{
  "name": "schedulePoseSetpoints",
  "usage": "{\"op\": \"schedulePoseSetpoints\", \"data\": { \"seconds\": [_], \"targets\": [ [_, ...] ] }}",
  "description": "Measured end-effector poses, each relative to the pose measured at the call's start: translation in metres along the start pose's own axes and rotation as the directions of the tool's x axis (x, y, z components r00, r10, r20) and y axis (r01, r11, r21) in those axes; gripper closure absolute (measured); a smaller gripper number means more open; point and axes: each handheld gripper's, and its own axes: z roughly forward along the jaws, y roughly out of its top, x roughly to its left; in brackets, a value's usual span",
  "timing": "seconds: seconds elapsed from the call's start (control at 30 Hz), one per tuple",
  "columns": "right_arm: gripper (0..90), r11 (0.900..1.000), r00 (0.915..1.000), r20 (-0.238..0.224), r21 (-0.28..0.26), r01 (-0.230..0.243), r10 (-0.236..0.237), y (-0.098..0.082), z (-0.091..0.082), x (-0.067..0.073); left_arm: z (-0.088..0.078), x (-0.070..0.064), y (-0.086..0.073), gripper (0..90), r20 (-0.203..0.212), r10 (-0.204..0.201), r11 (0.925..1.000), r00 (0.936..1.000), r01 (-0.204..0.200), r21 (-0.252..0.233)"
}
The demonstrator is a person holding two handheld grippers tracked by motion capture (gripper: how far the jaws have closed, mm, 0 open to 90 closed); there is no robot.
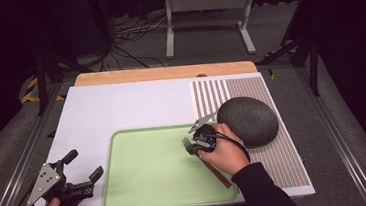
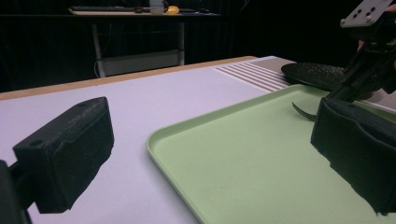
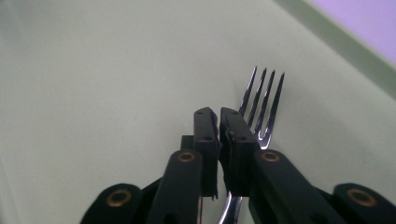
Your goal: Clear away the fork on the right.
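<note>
A metal fork (image 3: 262, 100) with a brown wooden handle (image 1: 218, 175) is clamped at its neck by my right gripper (image 3: 218, 116). Its tines point out past the jaws over the light green tray (image 3: 93, 70). In the high view the right gripper (image 1: 196, 144) is over the right part of the tray (image 1: 128, 188), and the fork tines (image 1: 186, 143) point left. My left gripper (image 1: 83, 164) stands open with nothing in it, on the white board just left of the tray. In the left gripper view the tray (image 2: 187, 140) lies between its wide-apart jaws, with the fork tip (image 2: 302, 112) farther off.
A dark grey domed oval object (image 1: 247, 120) lies on a striped mat (image 1: 286, 159) right of the tray, close behind the right hand. The white board (image 1: 121, 108) covers the table, with a wooden strip (image 1: 163, 73) along its far edge. A metal stand (image 1: 208, 10) and cables are on the floor beyond.
</note>
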Motion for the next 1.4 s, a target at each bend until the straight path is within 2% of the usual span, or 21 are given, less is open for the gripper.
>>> {"op": "schedulePoseSetpoints", "data": {
  "seconds": [0.07, 0.37, 0.73, 1.03, 1.4],
  "targets": [
    [90.0, 1.000, 1.0000, 0.002, 0.019, 0.001, -0.001, -0.001, 0.003, -0.001, 0.000, 0.000, 0.000, 0.0, -0.001, -0.003, 1.0000, 1.0000, 0.003, -0.002],
    [90.0, 0.999, 1.0000, -0.001, 0.043, -0.006, 0.006, -0.001, 0.011, -0.002, 0.000, 0.000, 0.000, 0.0, 0.004, 0.001, 1.0000, 1.0000, -0.001, 0.001],
    [90.0, 0.997, 0.9996, 0.024, 0.070, -0.016, 0.014, -0.002, 0.015, -0.003, 0.000, 0.000, 0.000, 0.0, 0.003, 0.003, 1.0000, 1.0000, -0.003, 0.000],
    [90.0, 0.997, 0.9985, 0.050, 0.072, -0.027, 0.023, -0.002, 0.014, -0.007, 0.000, 0.000, 0.000, 0.0, 0.003, 0.002, 1.0000, 1.0000, -0.002, -0.001],
    [90.0, 0.996, 0.9937, 0.094, 0.065, -0.066, 0.060, -0.007, 0.009, -0.017, 0.000, 0.000, 0.000, 0.0, 0.002, 0.002, 1.0000, 1.0000, -0.002, -0.002]
  ]
}}
